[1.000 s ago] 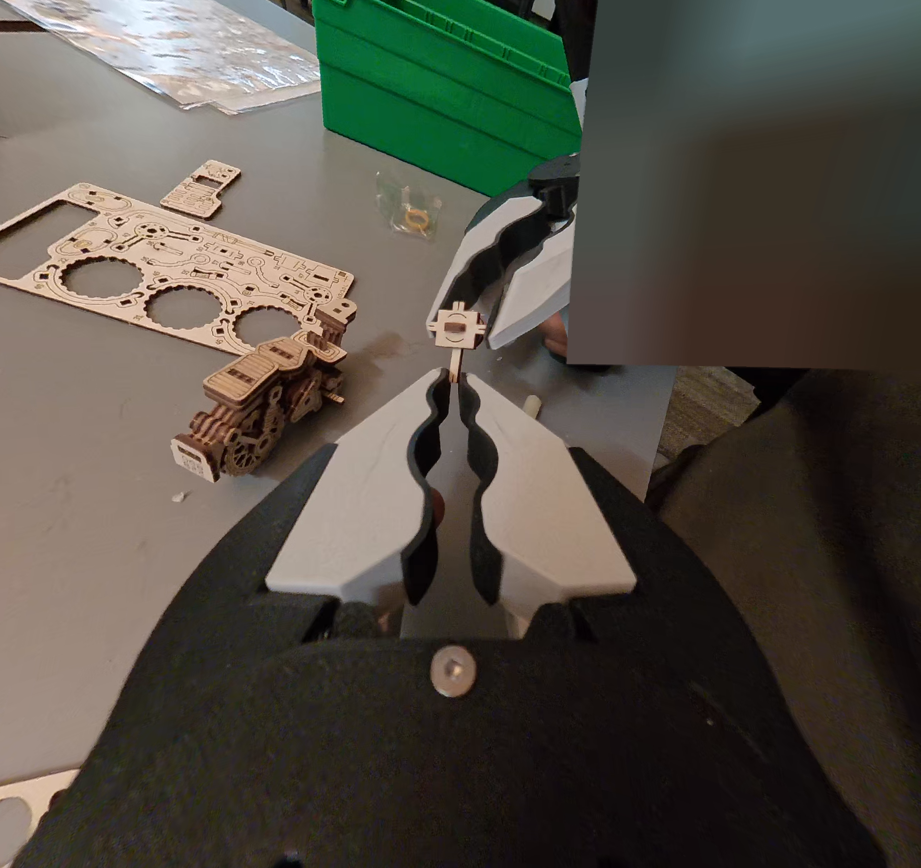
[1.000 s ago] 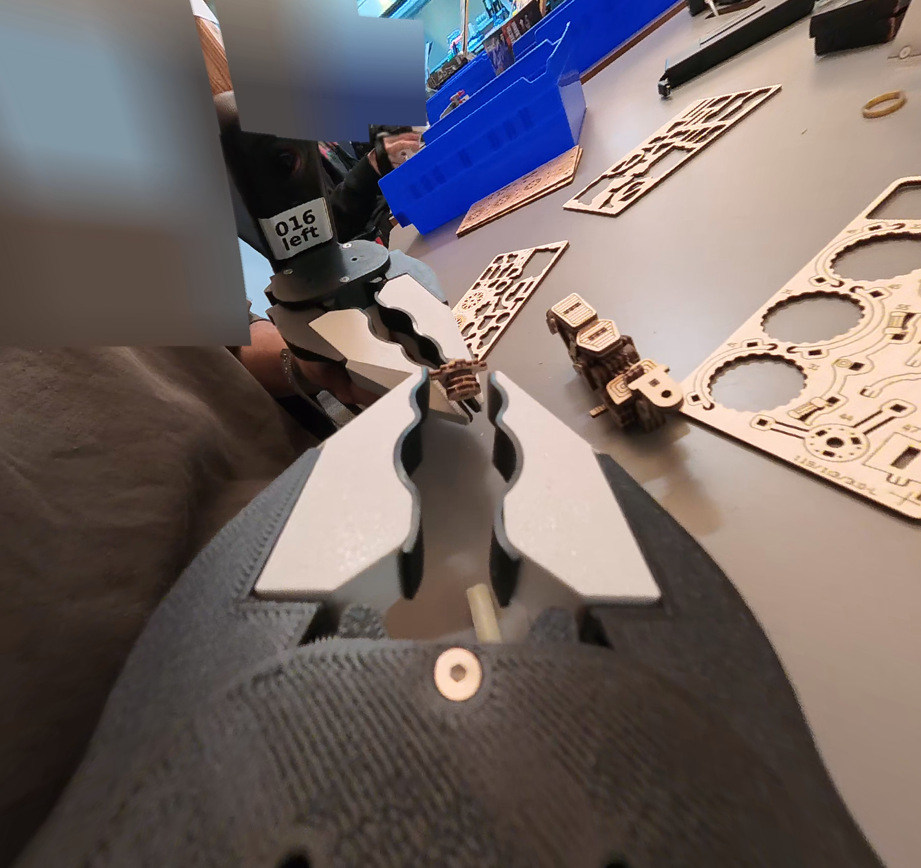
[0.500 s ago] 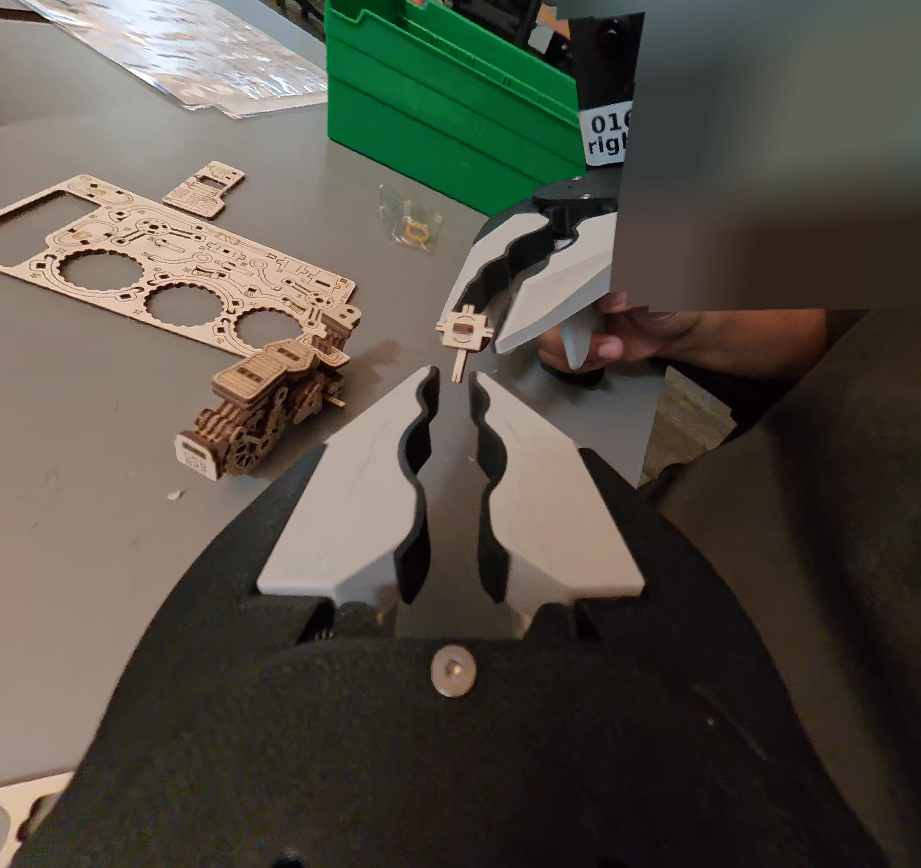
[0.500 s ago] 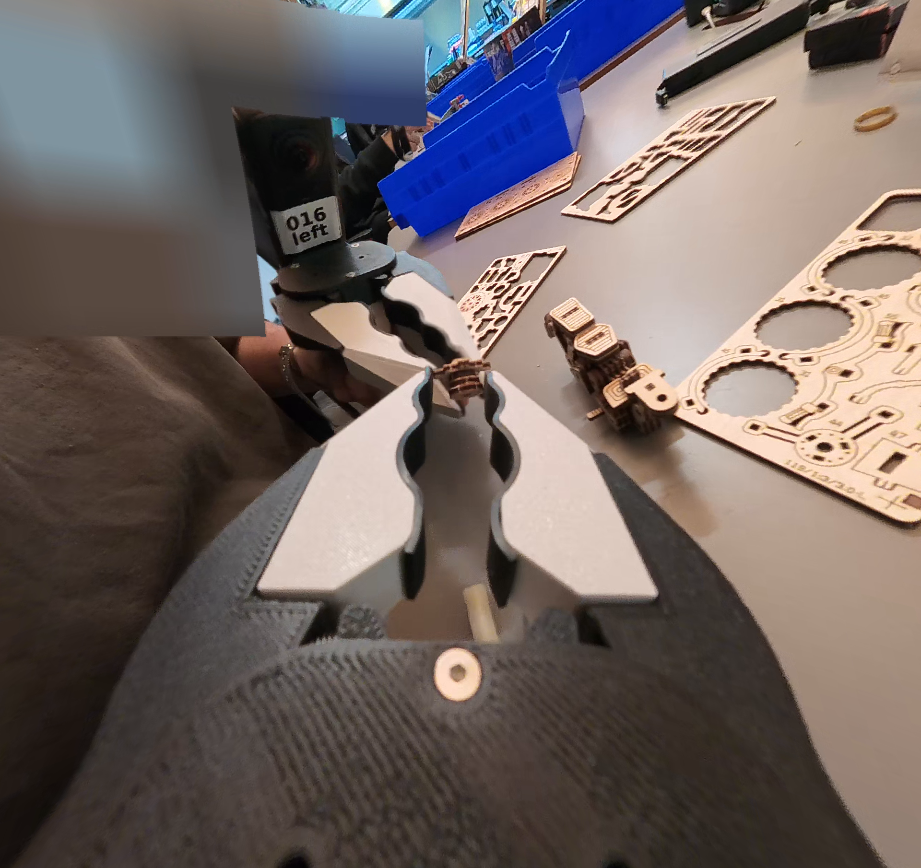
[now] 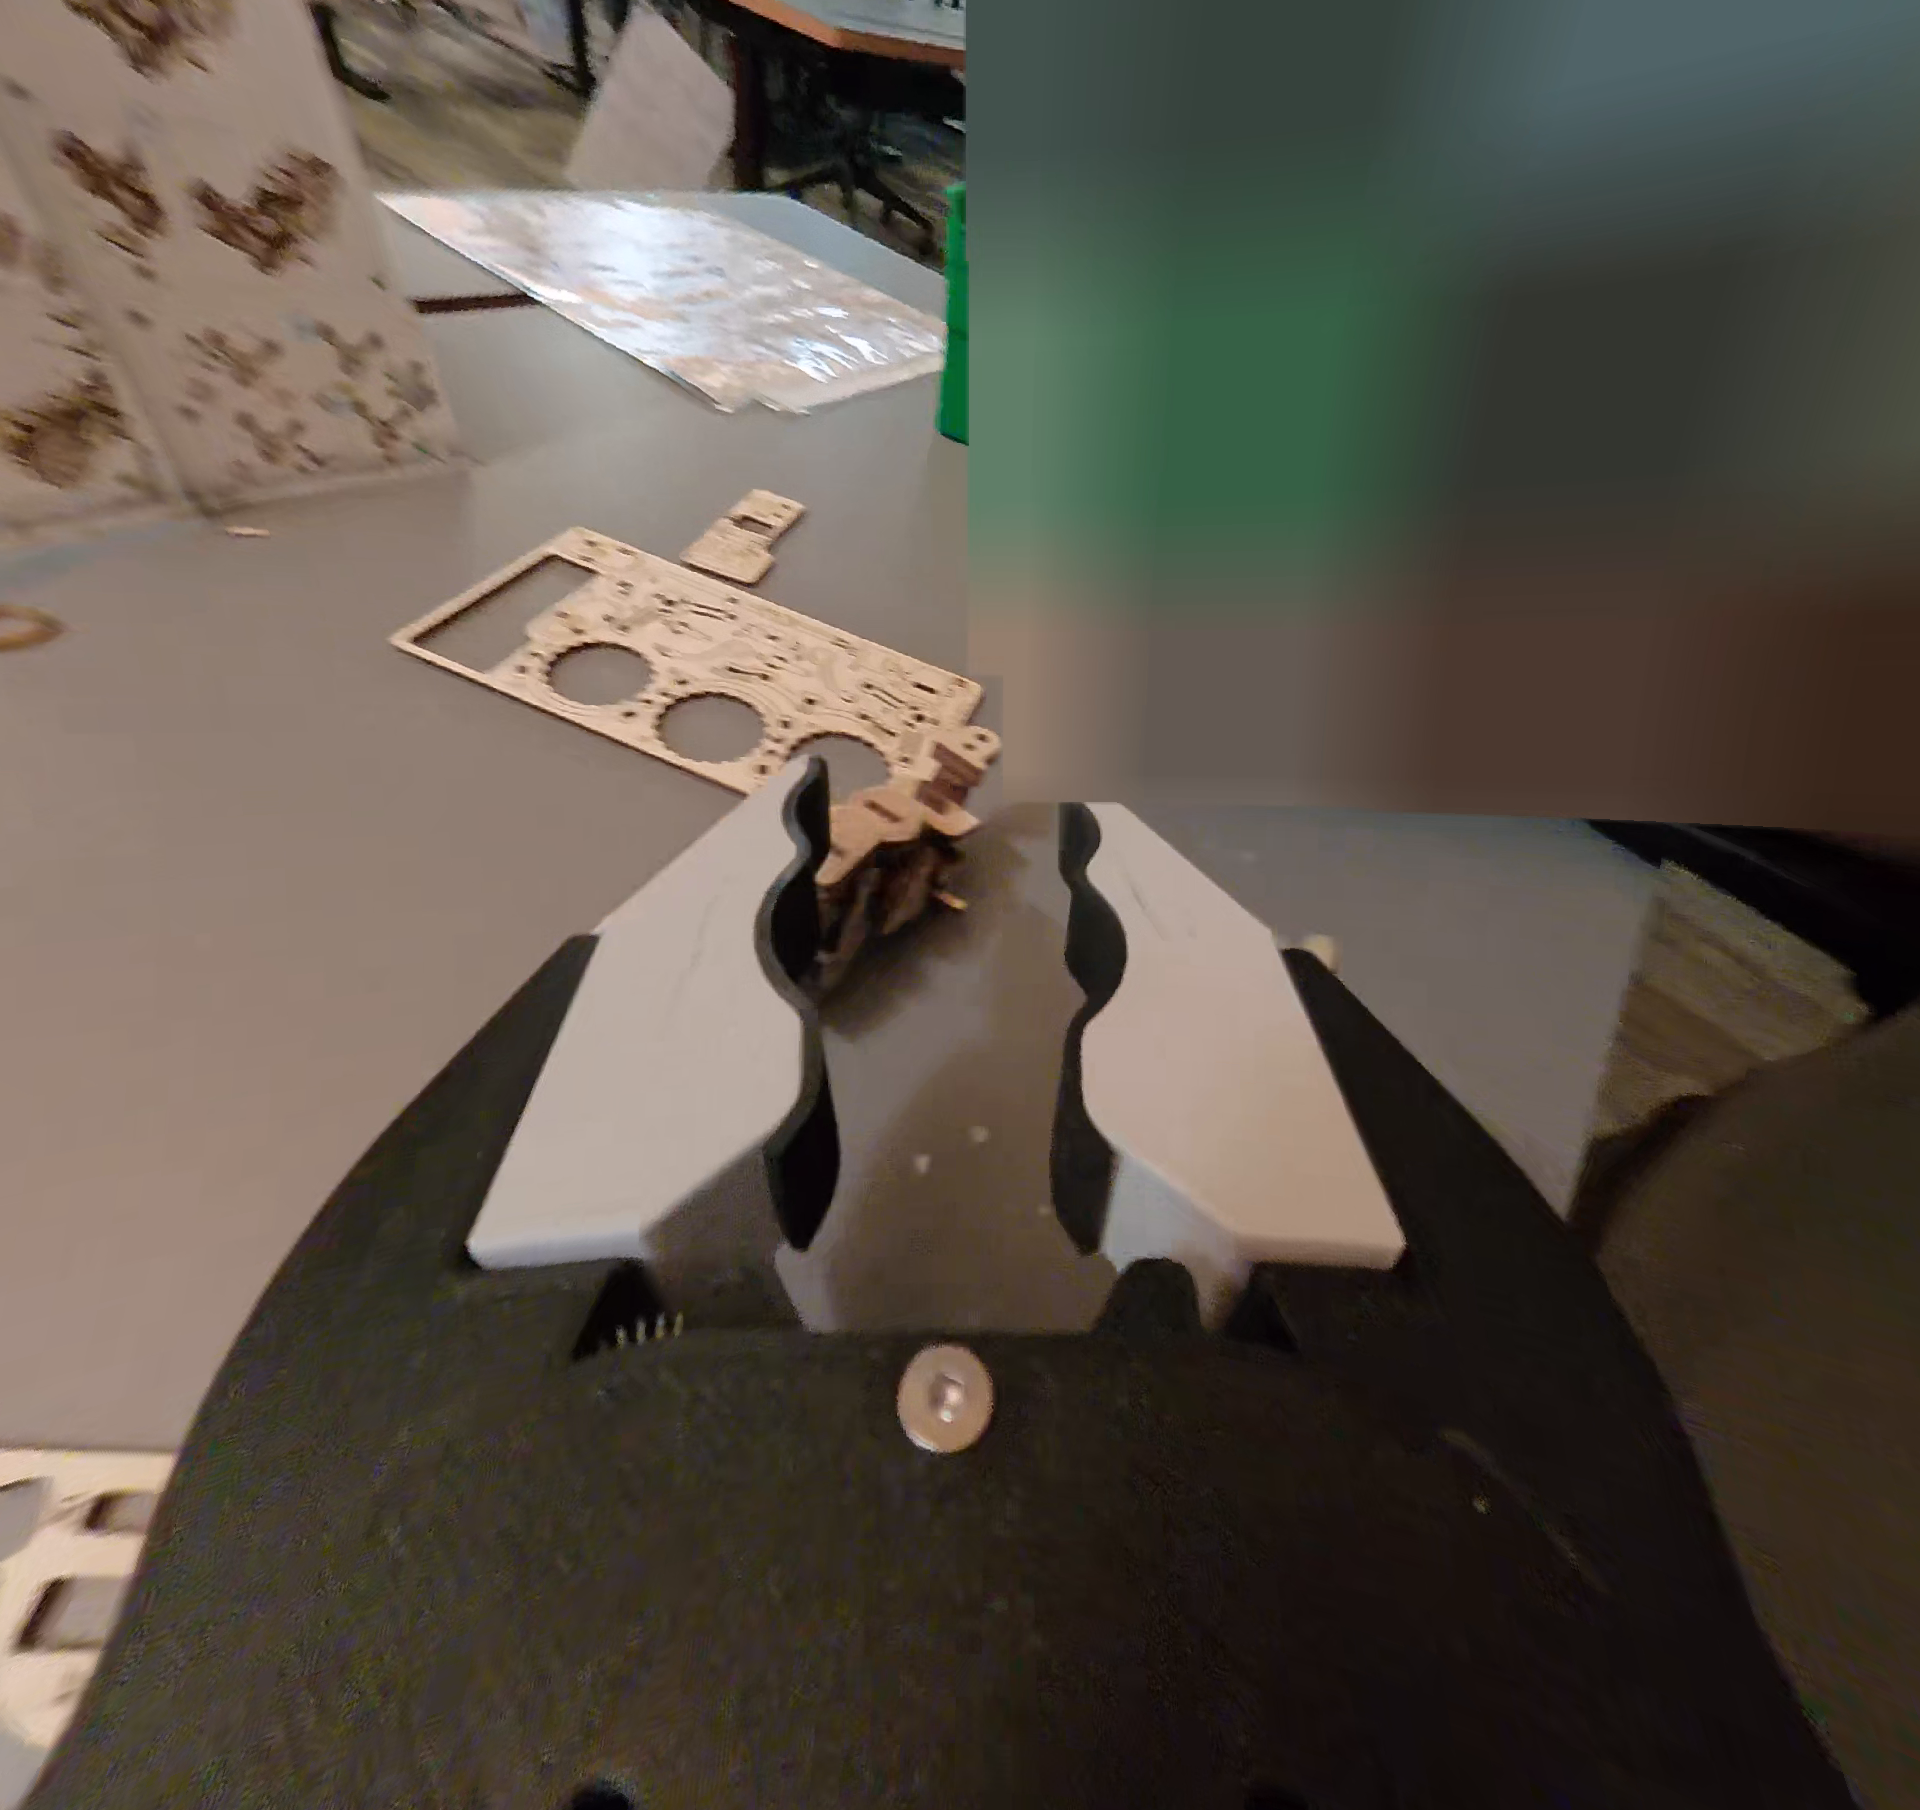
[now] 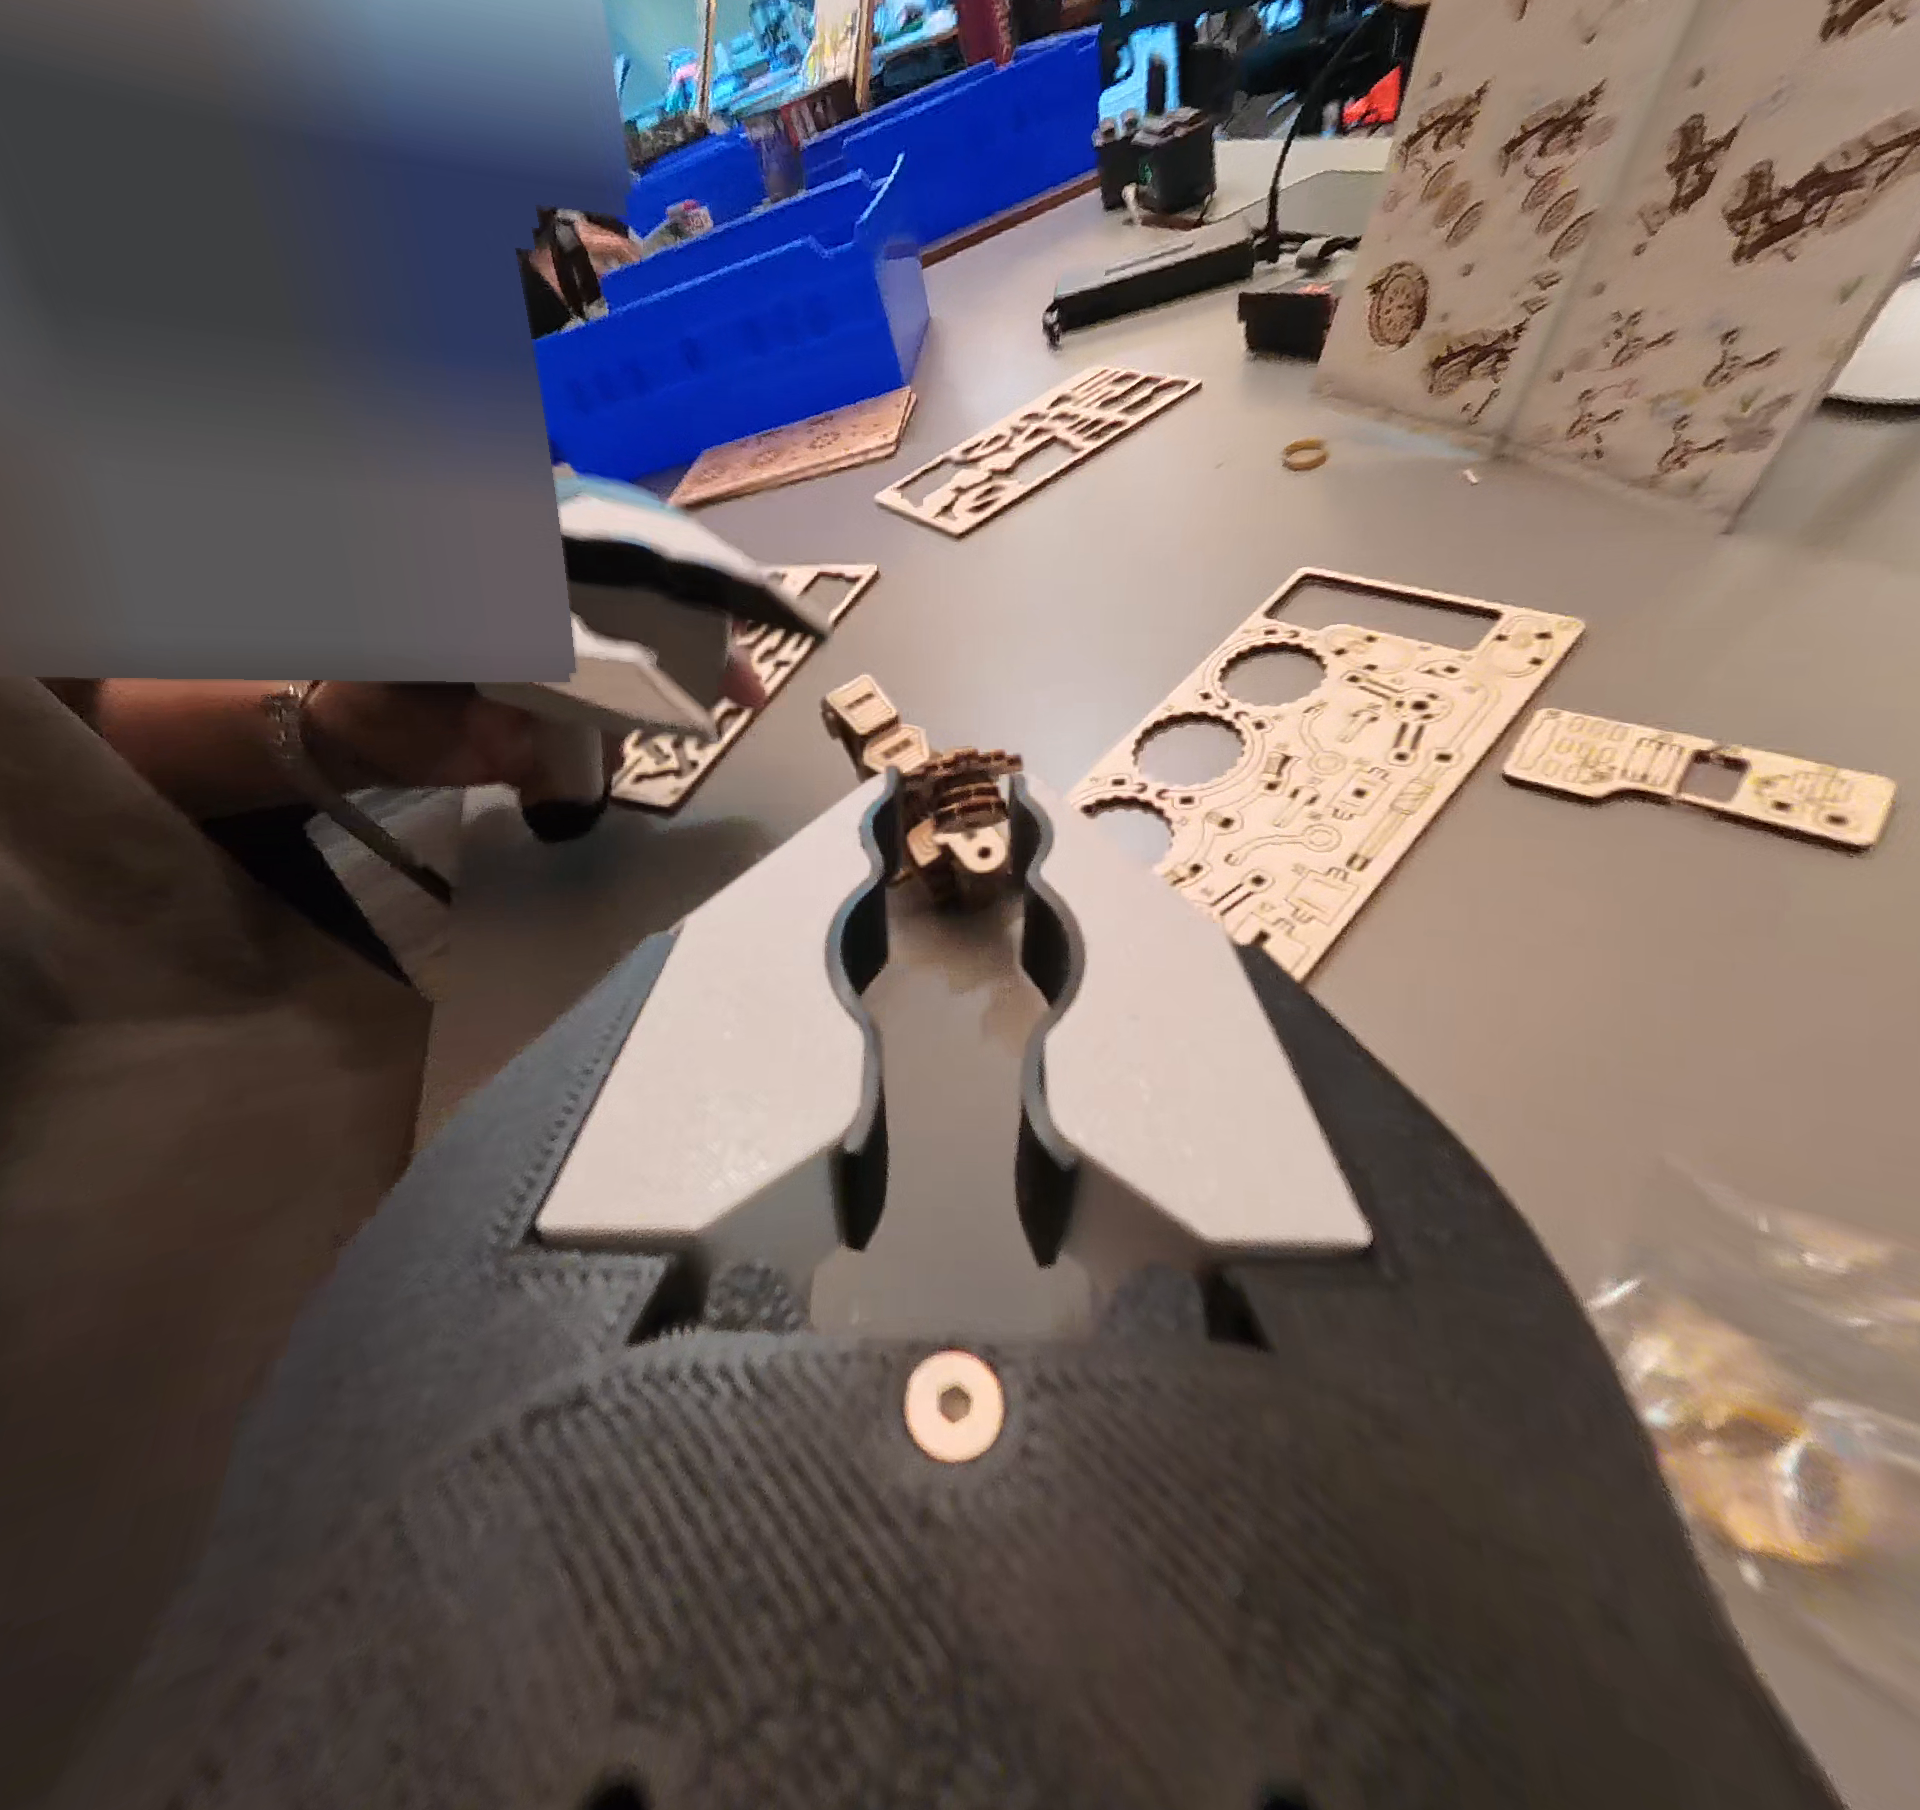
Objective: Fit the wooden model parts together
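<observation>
Your right tongs (image 6: 951,804) pinch a small gear-like wooden piece (image 6: 956,789) at their tips, over the half-built model (image 6: 883,726) on the worktop (image 6: 1558,1033). Your left tongs (image 5: 940,815) gape released, the model at their 11 o'clock. Press askew and the thin tabs may snap, or the unheld model may skid.

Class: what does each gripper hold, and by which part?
Right gripper pinches the small layered light-brown wooden part by its side edges; left gripper is open, holding nothing.
</observation>
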A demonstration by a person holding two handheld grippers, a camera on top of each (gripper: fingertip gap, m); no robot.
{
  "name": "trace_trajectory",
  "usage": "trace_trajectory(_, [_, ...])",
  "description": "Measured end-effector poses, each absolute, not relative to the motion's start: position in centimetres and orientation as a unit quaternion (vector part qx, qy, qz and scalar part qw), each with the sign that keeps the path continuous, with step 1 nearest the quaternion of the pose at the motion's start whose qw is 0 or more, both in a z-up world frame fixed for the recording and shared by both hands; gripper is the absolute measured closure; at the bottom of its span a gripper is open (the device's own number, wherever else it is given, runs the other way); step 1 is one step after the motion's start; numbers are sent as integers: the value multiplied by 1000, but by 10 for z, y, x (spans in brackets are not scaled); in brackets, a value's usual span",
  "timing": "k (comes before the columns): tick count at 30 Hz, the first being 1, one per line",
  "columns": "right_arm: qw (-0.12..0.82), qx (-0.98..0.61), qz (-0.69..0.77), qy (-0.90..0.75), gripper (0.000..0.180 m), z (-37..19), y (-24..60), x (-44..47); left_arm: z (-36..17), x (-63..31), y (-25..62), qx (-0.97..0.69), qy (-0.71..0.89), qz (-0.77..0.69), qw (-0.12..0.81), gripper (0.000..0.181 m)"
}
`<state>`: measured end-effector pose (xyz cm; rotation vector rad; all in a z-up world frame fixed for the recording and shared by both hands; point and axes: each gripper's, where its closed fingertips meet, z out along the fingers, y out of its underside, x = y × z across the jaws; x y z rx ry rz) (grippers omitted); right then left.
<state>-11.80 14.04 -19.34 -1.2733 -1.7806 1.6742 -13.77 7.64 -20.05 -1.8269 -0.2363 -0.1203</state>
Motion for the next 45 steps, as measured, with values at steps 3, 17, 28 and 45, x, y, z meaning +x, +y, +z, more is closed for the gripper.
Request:
trace_trajectory(3, [184, -440, 578, -662, 162, -202, 137, -122, -200, -151, 74, -788, -113, -27, 605, 129])
trace_trajectory(17, [158, -403, 562, -705, 162, -203, 134, -130, -202, -154, 98, -854, 52, -82, 511, 128])
trace_trajectory(28, [157, -392, 570, -705, 162, -203, 140, -126, -247, -137, 129, -893, 163, -108, 404, 126])
trace_trajectory(45, [172, -369, 512, -757, 162, -222, 129, -130, -254, -126, 134, -884, 186, -139, 406, 166])
